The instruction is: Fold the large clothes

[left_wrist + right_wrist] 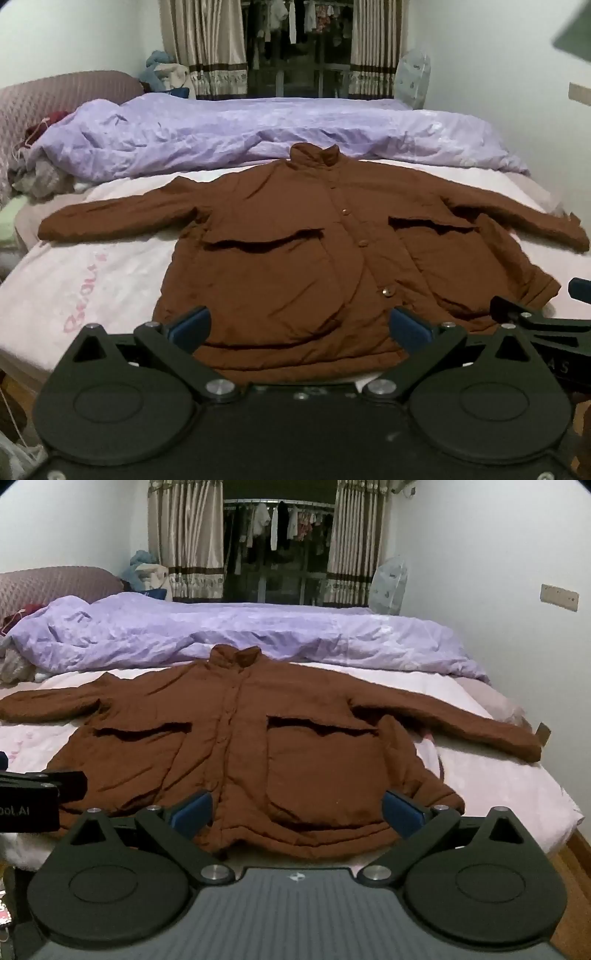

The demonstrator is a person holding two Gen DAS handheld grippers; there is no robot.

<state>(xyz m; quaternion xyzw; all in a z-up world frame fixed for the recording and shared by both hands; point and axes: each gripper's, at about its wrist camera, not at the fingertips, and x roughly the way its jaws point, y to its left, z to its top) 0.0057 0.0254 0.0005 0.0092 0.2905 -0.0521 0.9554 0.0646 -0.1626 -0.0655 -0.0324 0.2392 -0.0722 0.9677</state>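
We are holding the left tongs (301, 328) and right tongs (297, 812) spread wide, grasping nothing, hovering near the hem of the brown jacket (295, 251). It is lying flat, front up, sleeves spread, on the bed (92, 280). The tongs' frames are hiding its bottom hem; the pink lettering on the sheet is staying unreadable.

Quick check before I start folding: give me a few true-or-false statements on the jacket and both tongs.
1. The brown jacket lies front up, sleeves spread. True.
2. The left tongs grip the hem. False: open, holding nothing.
3. The right tongs are open. True.
4. The purple duvet covers the jacket. False: it lies bunched beyond the collar.
5. The jacket is folded in half. False: it is spread flat.
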